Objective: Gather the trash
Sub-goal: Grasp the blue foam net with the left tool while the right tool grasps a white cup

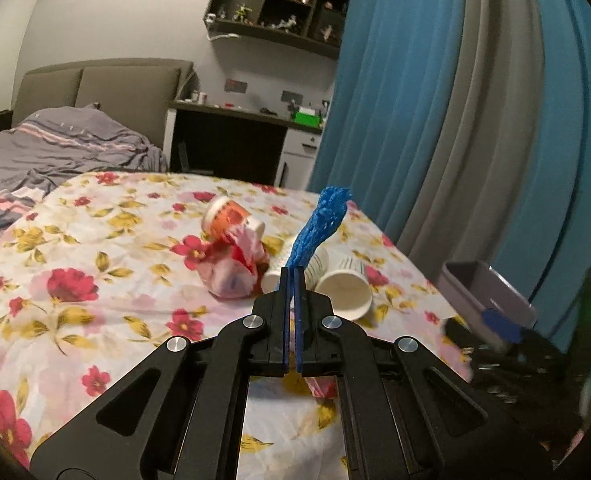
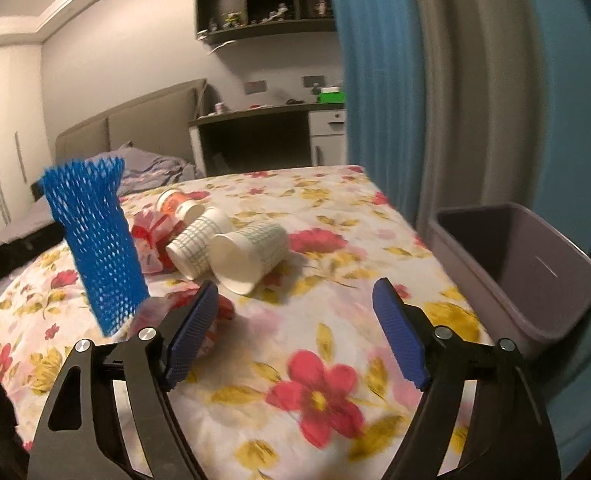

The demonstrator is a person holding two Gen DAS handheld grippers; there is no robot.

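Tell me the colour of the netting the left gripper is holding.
Bright blue foam netting, clamped in the left gripper; clearest in the right wrist view.

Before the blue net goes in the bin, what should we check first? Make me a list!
1. Left gripper shut on the blue net: ok.
2. Net lifted off the flowered cloth: ok, it hangs in the air.
3. Bin open on top: ok, no lid; only part of its inside shows.
4. Path to the bin: not ok yet, the right gripper sits between net and bin.
5. Right gripper free for the next piece: ok, open and holding nothing.
6. Trash left on the cloth: not ok, paper cups and a red wrapper remain.
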